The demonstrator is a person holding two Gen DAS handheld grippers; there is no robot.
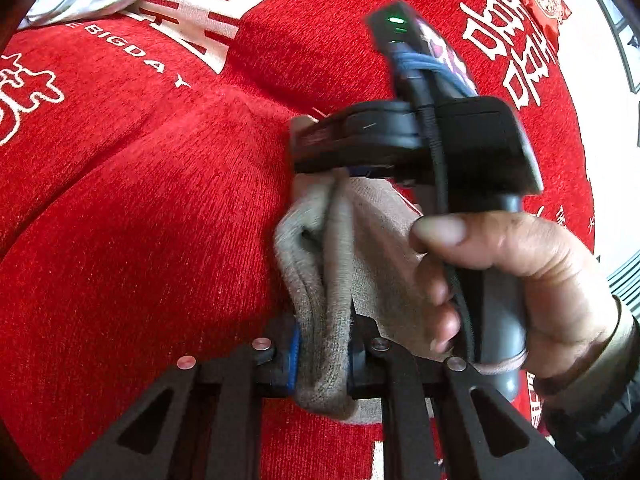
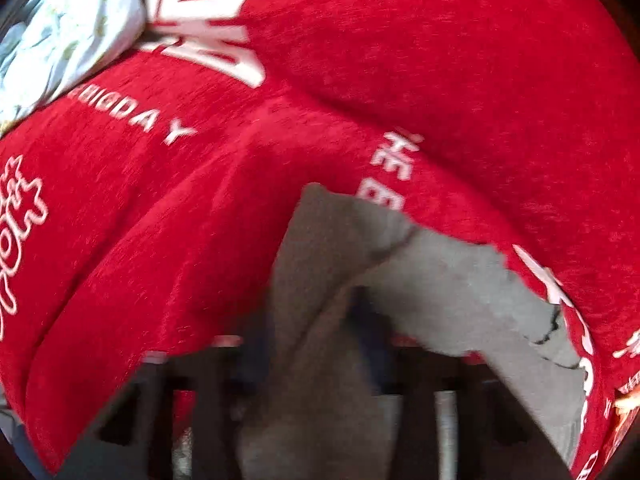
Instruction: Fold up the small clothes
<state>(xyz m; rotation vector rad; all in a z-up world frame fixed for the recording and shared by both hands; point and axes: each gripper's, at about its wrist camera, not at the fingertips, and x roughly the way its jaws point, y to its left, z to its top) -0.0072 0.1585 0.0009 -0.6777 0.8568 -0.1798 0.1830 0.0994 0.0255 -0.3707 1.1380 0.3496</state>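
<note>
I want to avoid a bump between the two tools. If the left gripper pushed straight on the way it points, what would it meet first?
Probably the right gripper, just ahead and pinching the same grey cloth; depth is unclear.

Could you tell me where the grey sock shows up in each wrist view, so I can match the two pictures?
Left wrist view: the grey sock runs up the lower centre, pinched between the left gripper and the right gripper.
Right wrist view: it fills the lower centre to lower right, blurred.
Shared landmark: the white "BIGDAY" lettering on the red cloth, upper left in both.
</note>
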